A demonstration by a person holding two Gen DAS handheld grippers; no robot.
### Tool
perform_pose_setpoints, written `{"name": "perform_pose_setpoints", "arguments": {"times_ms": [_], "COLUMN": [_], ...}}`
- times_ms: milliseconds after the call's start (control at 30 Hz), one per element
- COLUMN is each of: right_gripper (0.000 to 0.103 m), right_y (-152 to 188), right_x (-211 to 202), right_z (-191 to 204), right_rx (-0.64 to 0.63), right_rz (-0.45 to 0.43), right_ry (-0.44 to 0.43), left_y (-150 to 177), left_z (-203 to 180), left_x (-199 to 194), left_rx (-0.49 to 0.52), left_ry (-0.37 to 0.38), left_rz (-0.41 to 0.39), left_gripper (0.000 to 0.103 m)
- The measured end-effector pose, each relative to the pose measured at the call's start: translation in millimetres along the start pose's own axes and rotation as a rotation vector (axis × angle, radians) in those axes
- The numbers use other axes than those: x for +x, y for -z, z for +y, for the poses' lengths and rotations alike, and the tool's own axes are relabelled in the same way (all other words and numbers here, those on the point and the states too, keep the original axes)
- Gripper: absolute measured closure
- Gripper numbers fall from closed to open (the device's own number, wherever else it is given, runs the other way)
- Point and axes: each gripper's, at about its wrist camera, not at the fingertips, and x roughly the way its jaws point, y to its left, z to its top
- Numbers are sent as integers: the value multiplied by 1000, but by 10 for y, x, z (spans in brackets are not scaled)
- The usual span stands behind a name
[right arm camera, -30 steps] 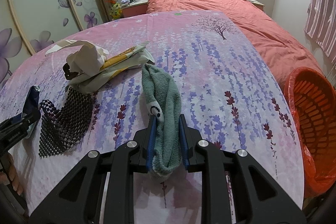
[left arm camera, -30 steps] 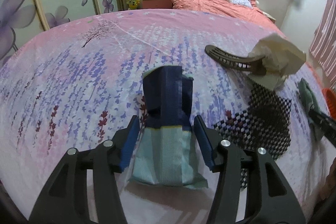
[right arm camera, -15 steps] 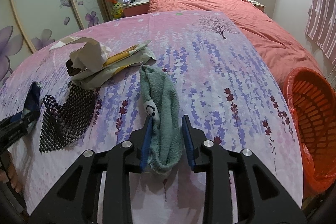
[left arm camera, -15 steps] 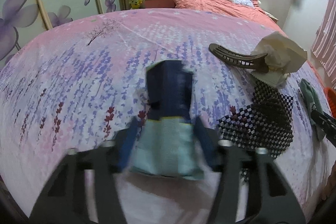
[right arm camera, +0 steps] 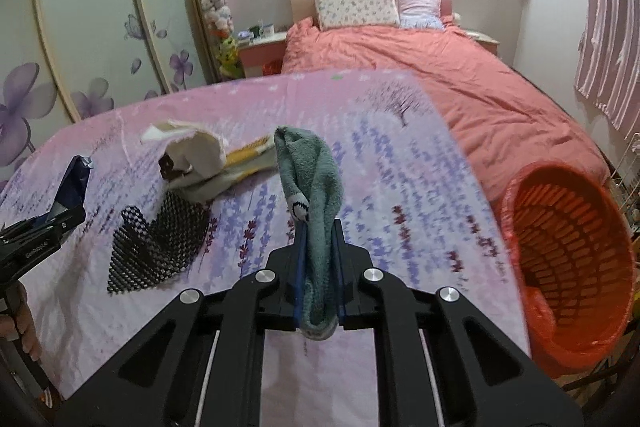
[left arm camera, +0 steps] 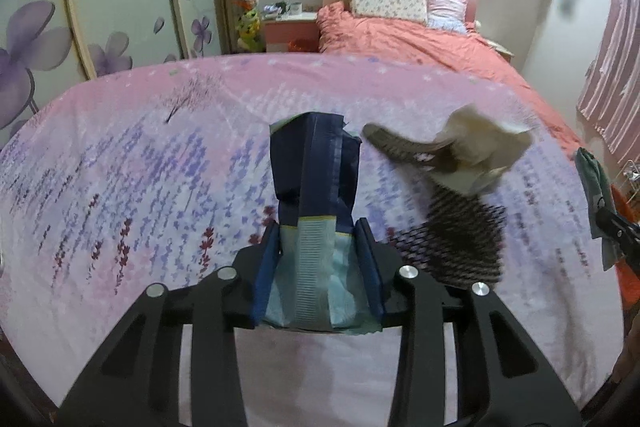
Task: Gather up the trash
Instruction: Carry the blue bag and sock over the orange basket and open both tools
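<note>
My left gripper is shut on a dark blue and pale green wrapper and holds it up off the pink floral bedspread. My right gripper is shut on a green sock and holds it above the spread. The wrapper and the left gripper show at the left of the right wrist view. The sock shows at the right edge of the left wrist view. An orange basket stands to the right of the spread.
A crumpled cream paper lies over a dark comb-like piece and a yellow packet. A black checkered mesh mat lies beside them. A coral bed is behind.
Both grippers have risen off the spread with their items. The right gripper's jaws opened slightly half a second ago and are now tight on the sock again.
</note>
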Motion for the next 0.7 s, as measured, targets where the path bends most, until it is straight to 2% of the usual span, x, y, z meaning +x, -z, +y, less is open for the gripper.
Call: {"name": "perform_pose_setpoints", "arguments": {"times_ms": [200,367,700], "right_gripper": [91,91,91], "right_y": [-24,-23,17], "right_x": [-301,-494,-755], "right_z": [-157,-333,-903], "right_rx": [14,35,108], "right_rz": [-59,-95,-145], "right_ry": [25,54,130], "left_y": [-92,-150,-180], "left_z": [-348,-772,-1654], "left_x": [-321,-534,-689], "left_rx": [40,82,182], "left_ry": [53,127,273], "left_rz": [-50,-76,-75], "left_gripper": [65,65,65]}}
